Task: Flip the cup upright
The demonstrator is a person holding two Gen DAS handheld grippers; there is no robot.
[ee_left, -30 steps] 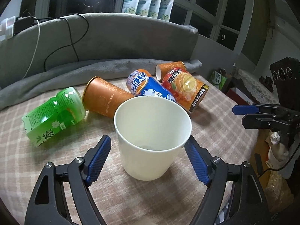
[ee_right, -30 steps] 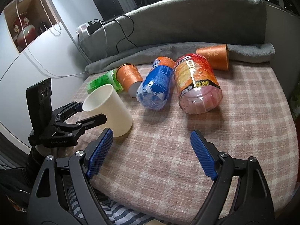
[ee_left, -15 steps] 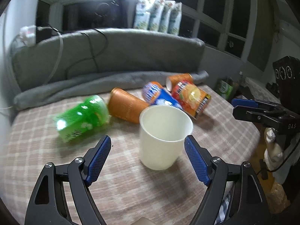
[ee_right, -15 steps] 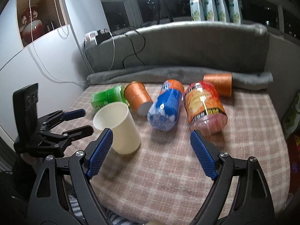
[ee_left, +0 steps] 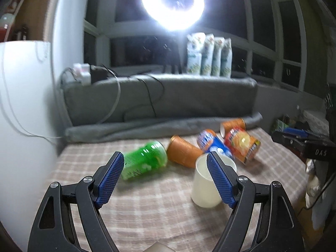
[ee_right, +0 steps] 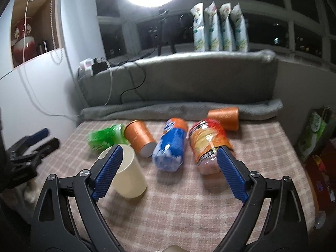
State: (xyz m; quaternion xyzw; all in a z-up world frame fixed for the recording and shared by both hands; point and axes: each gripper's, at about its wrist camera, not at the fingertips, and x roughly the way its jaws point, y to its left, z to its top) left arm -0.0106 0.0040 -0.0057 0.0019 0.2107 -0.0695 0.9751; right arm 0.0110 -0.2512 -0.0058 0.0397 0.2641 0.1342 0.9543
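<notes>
A cream paper cup (ee_left: 204, 188) stands upright, mouth up, on the checked tablecloth (ee_left: 159, 208); it also shows in the right wrist view (ee_right: 129, 177). My left gripper (ee_left: 167, 179) is open and empty, pulled back from the cup, whose right side sits behind my right finger. My right gripper (ee_right: 170, 173) is open and empty, back from the table's near edge; the cup sits behind its left finger. The left gripper shows at the left in the right wrist view (ee_right: 36, 141). The right gripper shows at the right in the left wrist view (ee_left: 298, 135).
Lying behind the cup are a green bottle (ee_left: 145, 161), an orange cup (ee_left: 184, 153), a blue bottle (ee_right: 170, 147), an orange-labelled jar (ee_right: 208, 145) and a second orange cup (ee_right: 224, 118). A grey cushion (ee_right: 182, 107) bounds the back. A ring light (ee_left: 172, 2) glares above.
Both grippers have drawn back and lifted away from the table. The left one has let go its place around the cup and shifted left. The cup stays upright.
</notes>
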